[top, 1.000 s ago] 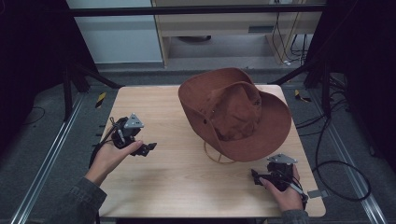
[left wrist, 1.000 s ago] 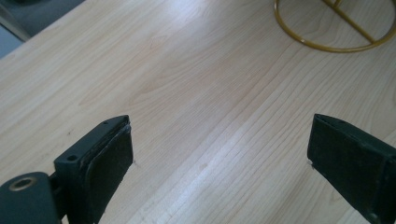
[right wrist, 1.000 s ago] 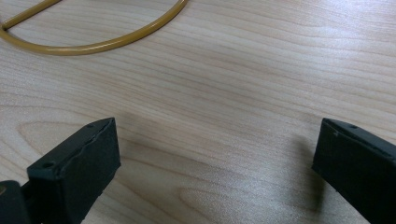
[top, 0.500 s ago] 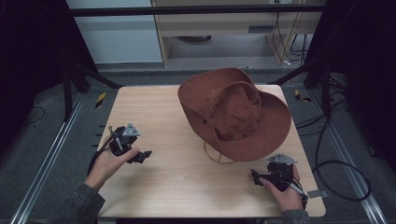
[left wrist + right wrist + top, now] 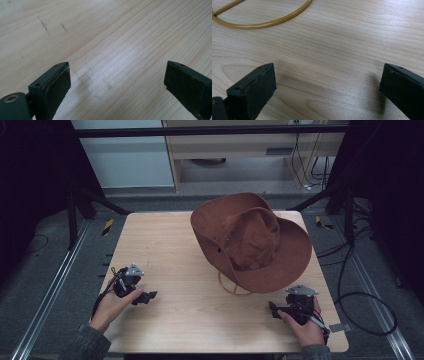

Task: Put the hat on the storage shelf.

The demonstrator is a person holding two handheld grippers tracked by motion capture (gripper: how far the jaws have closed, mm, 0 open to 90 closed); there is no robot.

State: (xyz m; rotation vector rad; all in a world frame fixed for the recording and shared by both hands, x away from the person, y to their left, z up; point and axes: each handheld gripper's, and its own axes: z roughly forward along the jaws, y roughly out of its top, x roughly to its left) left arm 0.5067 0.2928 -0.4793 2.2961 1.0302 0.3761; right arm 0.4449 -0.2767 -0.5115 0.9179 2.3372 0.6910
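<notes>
High view: brown hat (image 5: 252,240) on the far right part of the table (image 5: 170,250), crown tilted, brim touching the wood. Tan cord (image 5: 232,287) looping out from under the near brim onto the table.

Left gripper (image 5: 145,297) low at the near left edge, held in the left hand (image 5: 110,307), grey plate on top, jaws pointing right across the boards. Well apart from hat. Right gripper (image 5: 274,310) at the near right corner, held in the right hand (image 5: 305,325), jaws pointing left, just in front of the brim, near the cord loop but not touching.

Left gripper view: left gripper (image 5: 117,82) spread wide, two black jaws at the bottom corners, bare wood grain between, nothing pinched. A few dark scuffs (image 5: 53,25) on the wood farther off. Faint shadow under the left jaw.

Right gripper view: right gripper (image 5: 328,87) likewise spread wide, nothing between the jaws but table (image 5: 337,37). Cord (image 5: 262,23) curving across the top left, apart from both jaws. Shadows on the wood just beside each jaw, so held close over the surface; contact with the table cannot be told.
</notes>
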